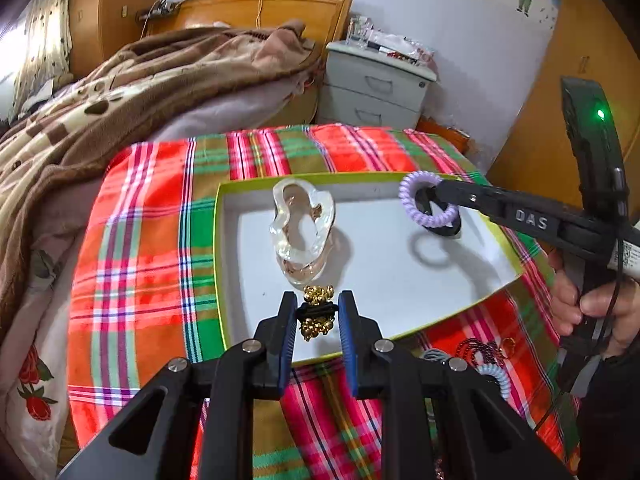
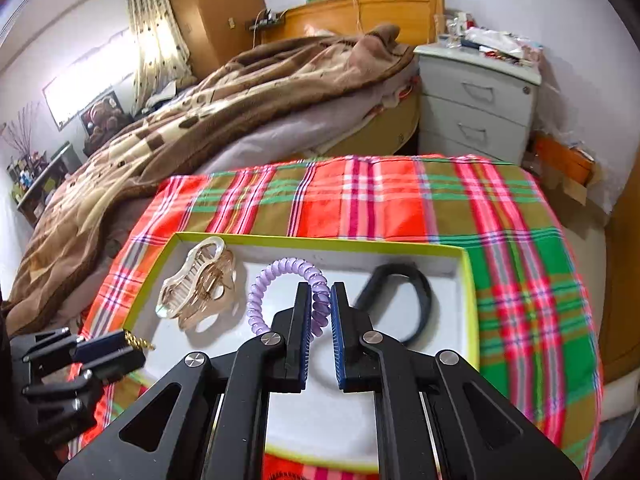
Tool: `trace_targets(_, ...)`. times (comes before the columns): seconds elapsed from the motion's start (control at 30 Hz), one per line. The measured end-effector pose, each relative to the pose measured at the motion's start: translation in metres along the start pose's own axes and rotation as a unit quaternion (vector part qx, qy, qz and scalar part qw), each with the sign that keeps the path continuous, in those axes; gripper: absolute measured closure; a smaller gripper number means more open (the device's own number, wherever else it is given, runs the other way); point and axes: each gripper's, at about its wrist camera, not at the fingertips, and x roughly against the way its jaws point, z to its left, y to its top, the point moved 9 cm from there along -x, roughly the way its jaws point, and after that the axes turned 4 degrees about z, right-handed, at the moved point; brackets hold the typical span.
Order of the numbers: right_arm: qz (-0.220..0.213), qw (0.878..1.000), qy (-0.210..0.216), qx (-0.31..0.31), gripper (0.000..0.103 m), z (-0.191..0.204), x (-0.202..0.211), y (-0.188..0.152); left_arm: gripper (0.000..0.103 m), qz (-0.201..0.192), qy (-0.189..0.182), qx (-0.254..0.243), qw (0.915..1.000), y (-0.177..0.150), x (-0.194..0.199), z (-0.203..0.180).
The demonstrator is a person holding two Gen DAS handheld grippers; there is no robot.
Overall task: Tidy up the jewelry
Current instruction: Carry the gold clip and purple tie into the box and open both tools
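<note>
The left tool (image 1: 318, 314) pinches a gold bead ornament (image 1: 317, 312) at lower centre; the right tool (image 2: 321, 300) clamps a purple coil tie (image 2: 280, 280) (mid-frame) over the white tray (image 2: 400, 256), beside a clear claw clip (image 2: 196, 284).

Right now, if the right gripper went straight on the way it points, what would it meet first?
Probably the white floor of the tray, about beside the black band. The right gripper holds the purple coil tie, which would land first; depth is unclear.

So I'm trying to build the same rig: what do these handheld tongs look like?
Both tongs are black, with angular linkage arms, silver pivot bolts and ribbed blue pads. The right unit bears white "DAS" lettering, a green light, a pistol-style handle and a thin black cable.
</note>
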Motion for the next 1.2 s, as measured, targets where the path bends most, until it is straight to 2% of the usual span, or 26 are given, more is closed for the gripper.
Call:
trace_targets(0.27, 0.035, 0.999, 0.001, 0.007, 0.093, 0.008, -0.033, 0.004, 0.081, 0.01, 0.02, -0.001, 0.9997, -0.002, -0.017, 0.005)
trace_targets(0.67, 0.067, 0.998, 0.0, 0.009, 0.093, 0.01, -0.055, 0.003, 0.081, 0.038, 0.018, 0.013, 0.999, -0.006, -0.035, 0.013)
trace_targets(0.97, 0.075, 0.997, 0.007, 0.006, 0.093, 0.01, -0.061, 0.002, 0.08, 0.038, 0.015, 0.014, 0.9991, -0.005, -0.036, 0.012)
trace_targets(1.2, 0.076, 0.997, 0.007, 0.012, 0.093, 0.012, -0.061, 0.002, 0.074, 0.037, 0.021, 0.009, 0.9991, -0.005, -0.035, 0.012)
